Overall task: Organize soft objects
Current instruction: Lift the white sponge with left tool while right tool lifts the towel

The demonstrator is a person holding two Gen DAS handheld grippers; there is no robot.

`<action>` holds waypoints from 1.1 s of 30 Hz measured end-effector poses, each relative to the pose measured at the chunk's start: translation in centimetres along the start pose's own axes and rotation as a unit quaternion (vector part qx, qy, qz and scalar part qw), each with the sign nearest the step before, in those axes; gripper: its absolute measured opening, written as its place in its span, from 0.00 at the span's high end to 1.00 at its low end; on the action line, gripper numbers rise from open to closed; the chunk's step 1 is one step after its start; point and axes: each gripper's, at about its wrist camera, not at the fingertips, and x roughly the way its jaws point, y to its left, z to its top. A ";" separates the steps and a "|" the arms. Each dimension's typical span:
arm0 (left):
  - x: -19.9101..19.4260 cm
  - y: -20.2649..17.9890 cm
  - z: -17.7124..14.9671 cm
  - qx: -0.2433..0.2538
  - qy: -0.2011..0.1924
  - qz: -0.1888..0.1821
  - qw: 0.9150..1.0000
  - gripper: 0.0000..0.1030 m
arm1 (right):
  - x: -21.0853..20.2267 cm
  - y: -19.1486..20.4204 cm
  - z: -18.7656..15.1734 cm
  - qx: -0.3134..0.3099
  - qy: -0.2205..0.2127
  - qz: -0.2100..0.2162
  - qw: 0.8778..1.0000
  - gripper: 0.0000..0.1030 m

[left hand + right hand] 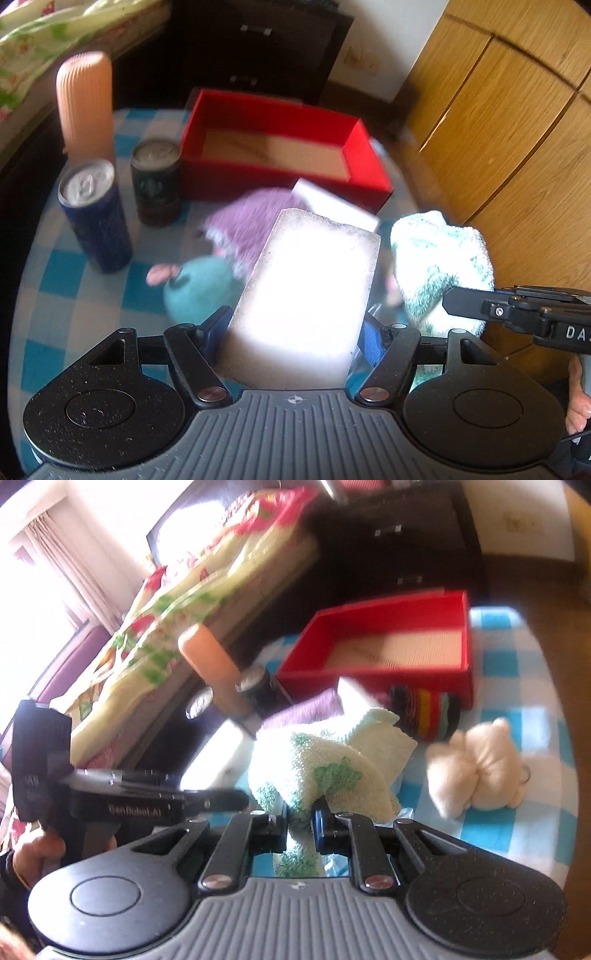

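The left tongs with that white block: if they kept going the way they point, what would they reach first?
Probably the second white block lying just beyond the held white sponge block, near the purple fuzzy cloth. The red box sits further along. Depth is hard to judge here.

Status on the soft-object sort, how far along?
Done: nothing yet; the red rectangular box looks empty. In hand: the left hand-held gripper grips a white foam sponge block; the right hand-held gripper is shut on a green-and-white fluffy towel. Left: purple fuzzy cloth, teal ball toy, striped sock roll, cream plush bear.
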 end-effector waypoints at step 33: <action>2.9 1.3 1.7 -0.048 -0.024 -0.026 0.998 0.33 | 13.7 -4.4 1.5 0.027 0.125 -0.103 0.986 1.00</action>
